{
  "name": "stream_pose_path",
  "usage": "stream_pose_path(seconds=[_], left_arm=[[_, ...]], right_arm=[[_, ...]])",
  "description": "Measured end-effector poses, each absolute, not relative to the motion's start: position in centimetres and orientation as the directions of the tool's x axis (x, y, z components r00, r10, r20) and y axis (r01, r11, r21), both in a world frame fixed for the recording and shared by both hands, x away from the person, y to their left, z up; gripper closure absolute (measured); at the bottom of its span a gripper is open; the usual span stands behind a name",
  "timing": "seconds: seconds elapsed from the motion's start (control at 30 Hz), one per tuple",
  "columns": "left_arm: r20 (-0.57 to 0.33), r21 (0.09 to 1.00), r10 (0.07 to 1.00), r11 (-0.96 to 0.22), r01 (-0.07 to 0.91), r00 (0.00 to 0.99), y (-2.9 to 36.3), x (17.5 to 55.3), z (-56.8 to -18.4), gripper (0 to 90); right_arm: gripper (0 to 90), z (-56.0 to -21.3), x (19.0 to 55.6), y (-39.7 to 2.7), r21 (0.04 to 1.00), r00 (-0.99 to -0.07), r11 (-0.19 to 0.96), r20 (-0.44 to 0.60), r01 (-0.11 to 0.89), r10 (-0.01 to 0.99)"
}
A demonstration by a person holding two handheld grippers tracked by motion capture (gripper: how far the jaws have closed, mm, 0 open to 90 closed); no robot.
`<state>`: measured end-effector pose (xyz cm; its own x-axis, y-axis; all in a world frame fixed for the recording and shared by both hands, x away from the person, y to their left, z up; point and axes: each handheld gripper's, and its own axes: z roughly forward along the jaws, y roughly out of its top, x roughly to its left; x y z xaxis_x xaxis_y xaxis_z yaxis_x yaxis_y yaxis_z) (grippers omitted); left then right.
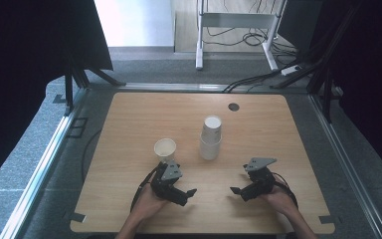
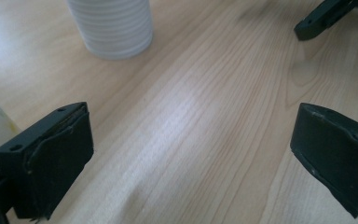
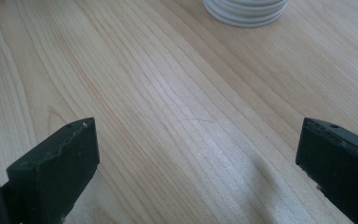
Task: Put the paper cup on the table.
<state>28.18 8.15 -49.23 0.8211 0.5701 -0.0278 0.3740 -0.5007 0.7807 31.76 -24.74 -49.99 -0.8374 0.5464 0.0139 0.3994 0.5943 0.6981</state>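
Pale wooden table (image 1: pixel 129 209) inside a dark-curtained bay, grey carpet around it, a white desk frame (image 1: pixel 236 22) and loose cables beyond the far edge. Low over the near part of the board, left gripper (image 1: pixel 189 194), held in a hand (image 1: pixel 146 204), jaws spread wide with only bare wood between them, gripping nothing. Facing it from well apart, right gripper (image 1: pixel 235 190), also wide open and empty, grey plate on top. Just behind the left gripper, very close or touching (cannot tell which), a single paper cup (image 1: pixel 165 149), upright, mouth up; seen as a pale edge at the left of the left gripper view. Farther off, between both tools and toward the table's middle, a stack of white cups (image 1: pixel 211 138), upright, its ribbed base (image 2: pixel 114 28) in the left gripper view. Near the far edge, a dark round grommet (image 1: pixel 234 106).
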Motion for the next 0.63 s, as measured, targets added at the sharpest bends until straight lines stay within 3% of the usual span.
stream_pose_path(seconds=[0.63], left_arm=[[-0.018,0.668,0.586,-0.596,0.445,0.810,7.8,28.2,-52.1,0.0]], right_arm=[[0.0,-51.7,31.9,-24.6,0.665,-0.840,0.630,-0.007,0.402,0.543]])
